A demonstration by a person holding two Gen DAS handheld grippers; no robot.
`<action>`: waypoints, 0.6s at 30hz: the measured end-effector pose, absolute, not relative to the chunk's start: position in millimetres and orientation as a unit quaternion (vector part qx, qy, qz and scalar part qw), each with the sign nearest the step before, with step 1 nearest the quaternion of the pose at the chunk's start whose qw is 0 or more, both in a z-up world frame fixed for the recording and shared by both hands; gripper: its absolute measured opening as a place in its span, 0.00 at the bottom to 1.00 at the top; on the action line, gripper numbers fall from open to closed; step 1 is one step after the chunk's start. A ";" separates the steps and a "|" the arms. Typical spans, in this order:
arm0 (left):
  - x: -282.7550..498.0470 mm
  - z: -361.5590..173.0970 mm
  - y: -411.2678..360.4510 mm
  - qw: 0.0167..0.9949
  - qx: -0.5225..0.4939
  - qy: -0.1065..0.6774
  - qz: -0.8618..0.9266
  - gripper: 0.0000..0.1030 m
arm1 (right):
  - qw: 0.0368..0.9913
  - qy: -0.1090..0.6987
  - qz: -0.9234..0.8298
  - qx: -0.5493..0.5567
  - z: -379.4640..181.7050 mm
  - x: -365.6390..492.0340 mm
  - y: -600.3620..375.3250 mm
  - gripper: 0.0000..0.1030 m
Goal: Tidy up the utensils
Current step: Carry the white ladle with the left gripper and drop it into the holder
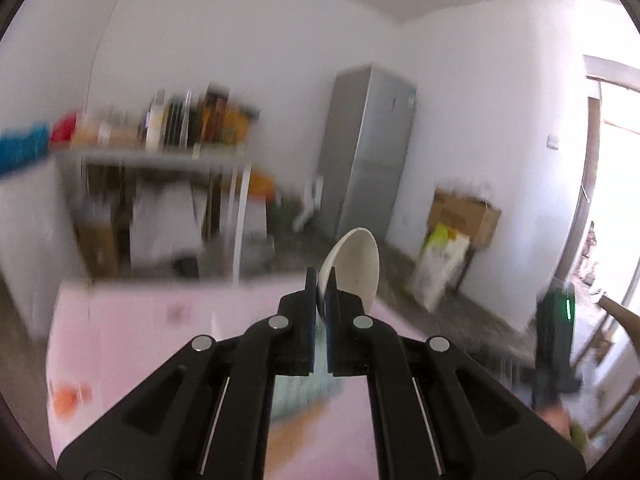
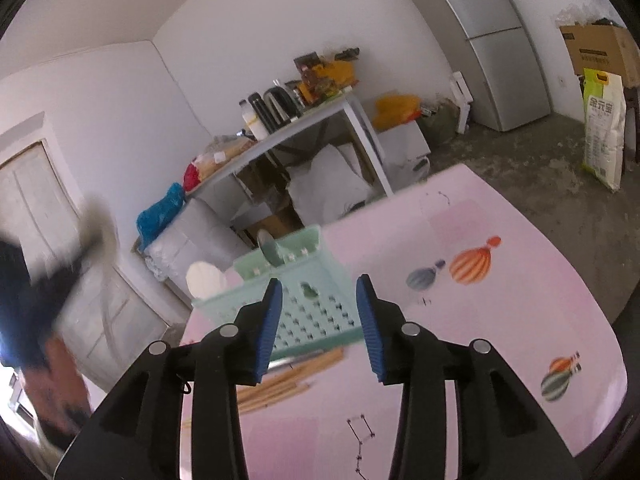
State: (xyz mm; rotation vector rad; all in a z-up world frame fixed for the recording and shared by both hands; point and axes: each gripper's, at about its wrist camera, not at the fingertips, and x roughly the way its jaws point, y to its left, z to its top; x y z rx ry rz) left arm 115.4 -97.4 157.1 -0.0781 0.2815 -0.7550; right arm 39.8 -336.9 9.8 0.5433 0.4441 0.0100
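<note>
left tool (image 1: 320,280) is clamping a white spoon (image 1: 352,266) up in the air above the pink surface (image 1: 160,320), right tool (image 2: 320,300) is hanging empty with jaws apart over the green basket (image 2: 304,304), chopsticks (image 2: 280,384) lying beside it
</note>
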 end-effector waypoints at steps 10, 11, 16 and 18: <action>143.9 177.6 -199.7 0.955 0.030 0.002 -0.296 0.02 | 0.927 0.231 0.041 0.294 -10.1 42.0 -333.5 0.37; 146.5 171.2 -207.3 0.957 0.040 -0.002 -0.288 0.02 | 0.926 0.232 0.042 0.296 -11.6 42.0 -334.7 0.37; 156.0 126.2 -235.1 0.962 0.083 -0.006 -0.259 0.02 | 0.922 0.234 0.041 0.306 -18.4 41.6 -342.8 0.37; 157.9 109.2 -241.8 0.962 0.096 -0.006 -0.255 0.02 | 0.920 0.235 0.041 0.312 -21.6 40.9 -345.7 0.37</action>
